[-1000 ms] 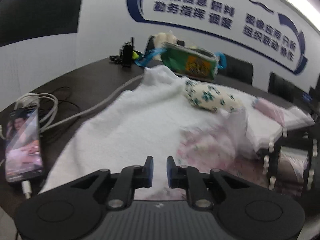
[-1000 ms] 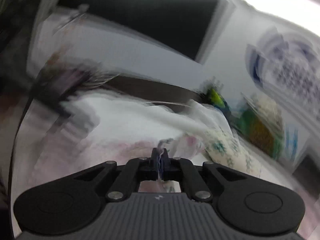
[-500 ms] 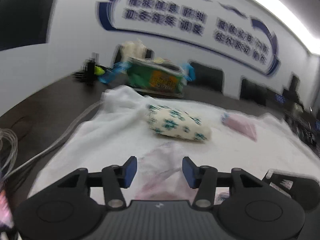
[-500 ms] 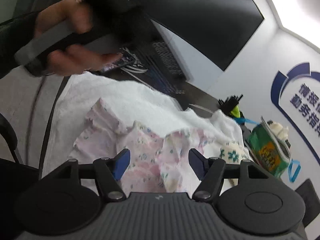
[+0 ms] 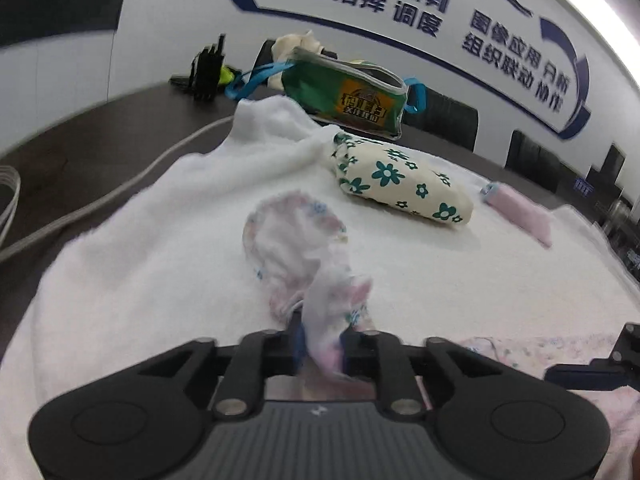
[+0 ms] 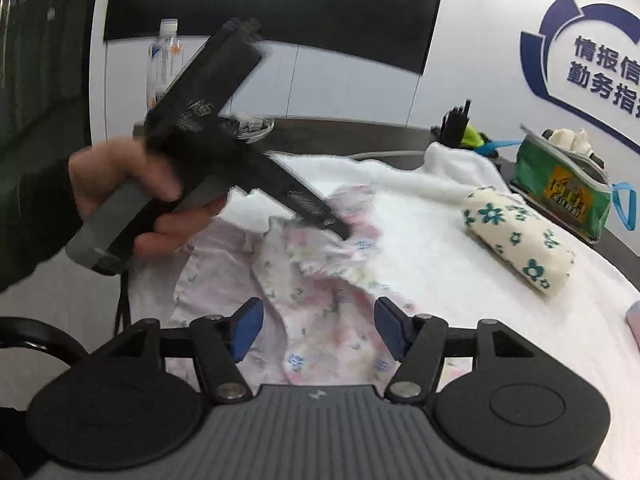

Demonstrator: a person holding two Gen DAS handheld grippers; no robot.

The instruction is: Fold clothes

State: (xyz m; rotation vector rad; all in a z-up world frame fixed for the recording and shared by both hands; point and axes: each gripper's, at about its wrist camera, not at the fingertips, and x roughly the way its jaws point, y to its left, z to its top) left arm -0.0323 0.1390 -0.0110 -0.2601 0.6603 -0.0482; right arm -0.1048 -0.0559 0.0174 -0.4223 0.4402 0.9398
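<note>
Left wrist view shows our white towel (image 5: 168,264) spread over the table, with the pink floral garment (image 5: 296,240) crumpled on it. Our left gripper (image 5: 320,344) is pinched onto a garment edge; our right gripper (image 6: 316,328) hangs wide open, holding nothing. We should lift gently, pulling the fabric taut before folding.

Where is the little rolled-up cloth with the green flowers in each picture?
Left wrist view: flowered roll lies right of centre, on the white towel.
Right wrist view: flowered roll lies at the right.
Shared landmark: the green pouch just behind it.
</note>
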